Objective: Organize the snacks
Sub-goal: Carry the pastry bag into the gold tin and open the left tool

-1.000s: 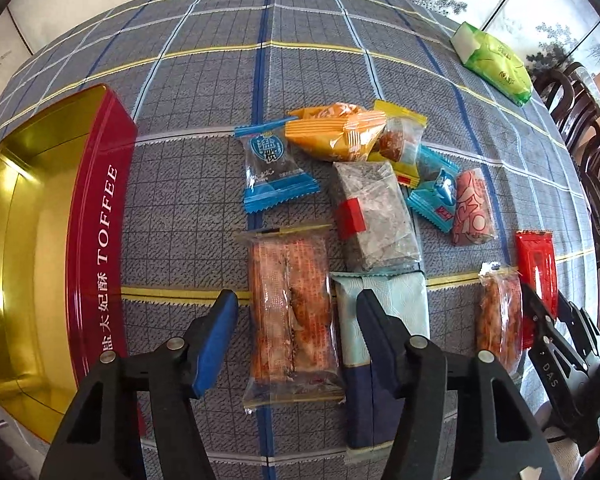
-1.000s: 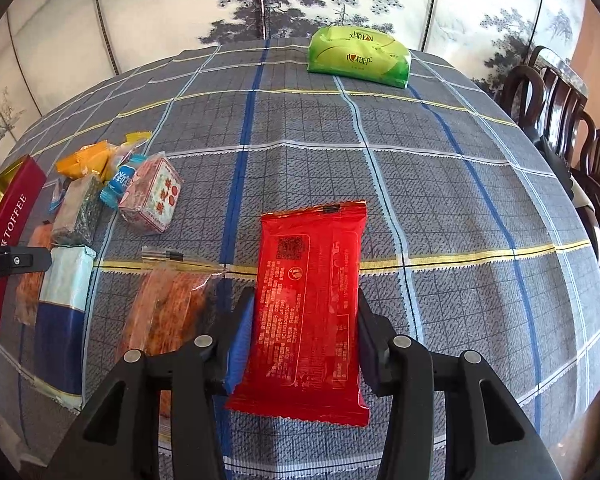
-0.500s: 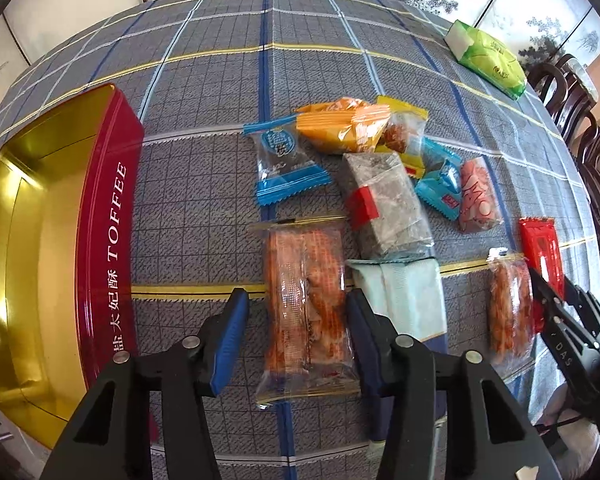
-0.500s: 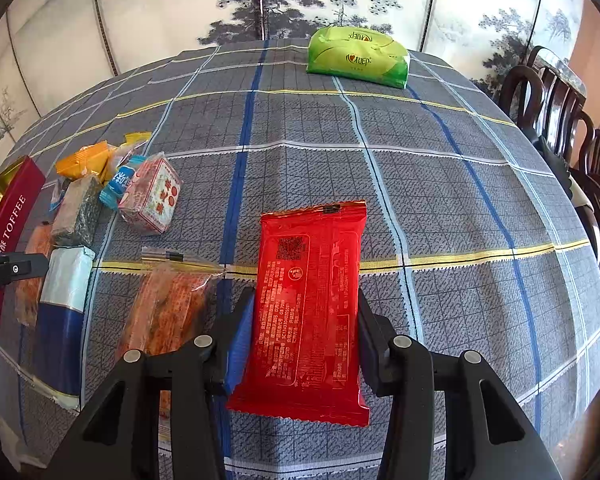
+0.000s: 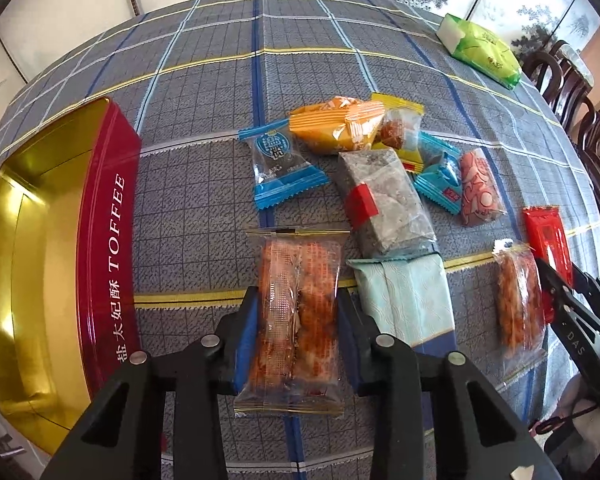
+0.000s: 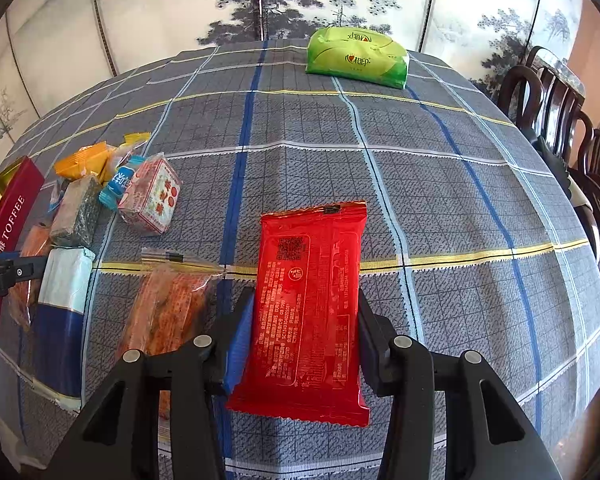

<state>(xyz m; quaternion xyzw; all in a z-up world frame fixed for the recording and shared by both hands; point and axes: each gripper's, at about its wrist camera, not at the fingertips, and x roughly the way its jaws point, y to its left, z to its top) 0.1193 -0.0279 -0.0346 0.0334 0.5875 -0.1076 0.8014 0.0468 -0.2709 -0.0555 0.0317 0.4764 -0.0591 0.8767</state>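
Your left hand-held gripper pinches a clear, crinkly packet of orange snack sticks, its blue-padded fingers pressed against both long sides; the packet lies lengthwise between them, pointing away from you over the counter, which is covered in a grey plaid cloth with blue, white and yellow lines. Left of it stands an open red toffee tin with a shiny gold interior. Just to the right lies a pale blue paper-wrapped pack, and beyond it a loose heap: a grey speckled block with a red label, a blue-edged clear sachet and an orange pouch.

Your right hand-held gripper clamps a glossy red foil packet, flat and rectangular, printed side up. A second clear packet of orange sticks lies just beside its left finger. A green soft pack sits well apart at the far edge, near dark wooden chairs.
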